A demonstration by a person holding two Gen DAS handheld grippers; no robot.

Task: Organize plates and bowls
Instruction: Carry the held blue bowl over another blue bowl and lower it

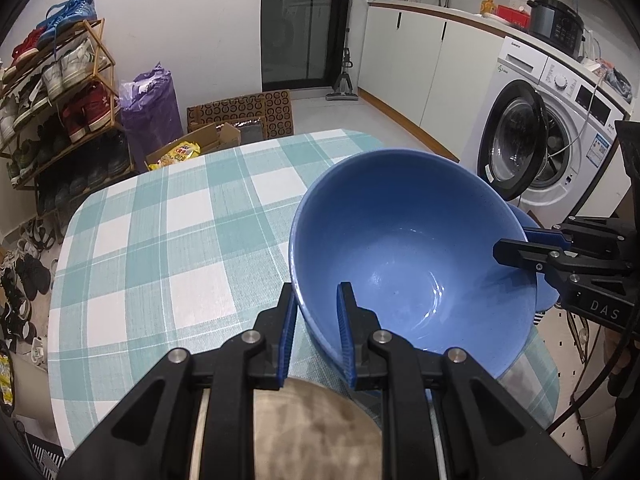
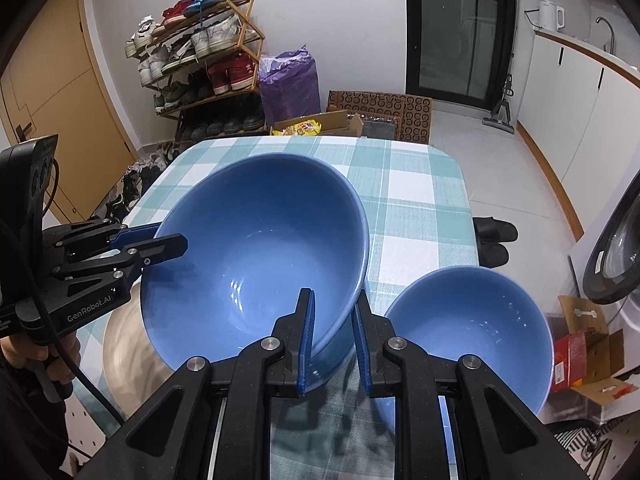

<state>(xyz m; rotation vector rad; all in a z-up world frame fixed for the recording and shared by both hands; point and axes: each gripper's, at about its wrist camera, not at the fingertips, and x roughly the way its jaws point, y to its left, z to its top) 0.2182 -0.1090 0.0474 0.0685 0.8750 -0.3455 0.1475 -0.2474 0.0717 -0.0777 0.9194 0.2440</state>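
My left gripper (image 1: 316, 300) pinches the near rim of the large blue bowl (image 1: 408, 256), and my right gripper (image 2: 334, 312) clamps the opposite rim. The bowl hangs tilted over the checked table (image 2: 416, 200), beside a smaller blue bowl (image 2: 472, 320) and a beige plate (image 1: 316, 432).

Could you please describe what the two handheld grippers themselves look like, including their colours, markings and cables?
Both are black, angular, scissor-like linkages with silver round pivot pins and blue ribbed pads lining the fingers. The left gripper carries white "GenRobot.AI" lettering on its body, seen from the right wrist view, with a black cable trailing from its handle. The right gripper shows white "DAS" lettering, seen from the left wrist view.
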